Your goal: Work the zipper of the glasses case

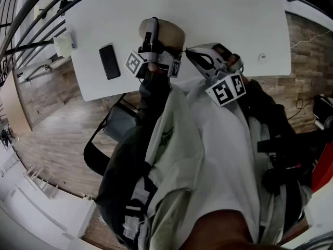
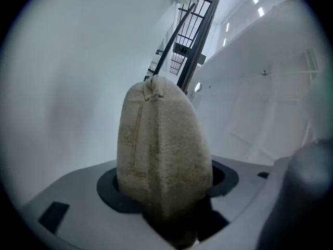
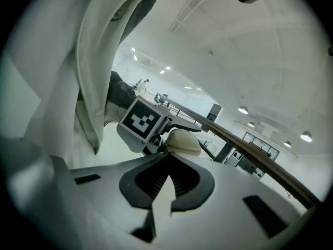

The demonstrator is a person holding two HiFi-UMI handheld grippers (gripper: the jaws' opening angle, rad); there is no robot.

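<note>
A beige fabric glasses case (image 1: 169, 33) is held over the near part of the white table (image 1: 223, 14). My left gripper (image 1: 154, 35) is shut on it. In the left gripper view the case (image 2: 161, 150) stands up between the jaws and fills the middle, with its zipper seam and pull (image 2: 154, 86) at the far end. My right gripper (image 1: 191, 53) is shut, with its tips right at the case's right end. In the right gripper view the jaw tips (image 3: 167, 158) meet just before the case (image 3: 183, 142). Whether they pinch the zipper pull is hidden.
A black phone (image 1: 109, 61) lies on the table's left part, a pale small box (image 1: 63, 45) sits at its left edge, and a small round thing (image 1: 261, 57) lies near the right edge. A dark bag (image 1: 117, 121) sits below the table. Black railings (image 1: 31, 20) run at the far left.
</note>
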